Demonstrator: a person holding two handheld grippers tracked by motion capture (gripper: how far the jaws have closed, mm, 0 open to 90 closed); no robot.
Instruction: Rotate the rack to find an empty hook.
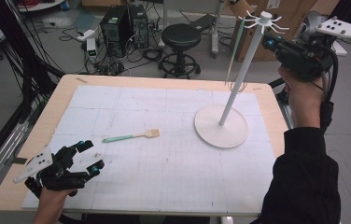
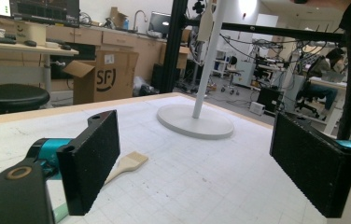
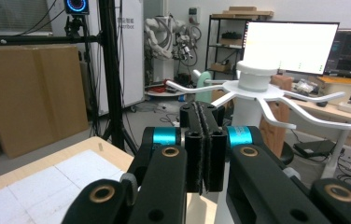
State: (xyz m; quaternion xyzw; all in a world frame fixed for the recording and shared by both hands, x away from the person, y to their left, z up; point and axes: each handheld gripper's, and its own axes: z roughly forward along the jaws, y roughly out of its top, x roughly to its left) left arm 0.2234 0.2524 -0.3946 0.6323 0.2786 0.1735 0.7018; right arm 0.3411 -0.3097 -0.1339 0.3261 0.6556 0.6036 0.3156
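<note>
High view: we see a white rack (image 1: pixel 253 56) with radial hooks standing on a round base (image 1: pixel 221 126) at the right of the bench (image 1: pixel 61 100); one long pale-green utensil (image 1: pixel 235 49) hangs from a hook at the upper right of the frame.
Thing to fetch: a small brush (image 1: pixel 131 136) with a mint handle and pale bristles lies flat on the white mat, left of centre, bristles toward the rack base.
Left claw: the left claw (image 1: pixel 92 156) rests at the lower left, jaws spread wide and empty, just short of the brush's handle end.
Left gripper view: the brush (image 2: pixel 128 164) peeks out beside the near pad (image 2: pixel 92 161), so it lies off to one side of the gap, not centred between the pads.
Right claw: the right claw (image 1: pixel 268 43) is held up beside the rack's head at the upper right, jaws pressed flat together on nothing, as the right gripper view shows (image 3: pixel 204 140).
Step in hand, as we judge it: picking up the brush with the left claw to hang it on a free hook (image 3: pixel 323 116).
Doing it well: we shift the left claw sideways until the handle sits midway between the pads, come down low and level, and close on the handle's middle, not the bristles.
Watch for: a thin handle lying flat can skid or tip up; we keep both pads touching the mat evenly.
Right claw's part: we would keep it clear of the hooks so the rack does not sway.
</note>
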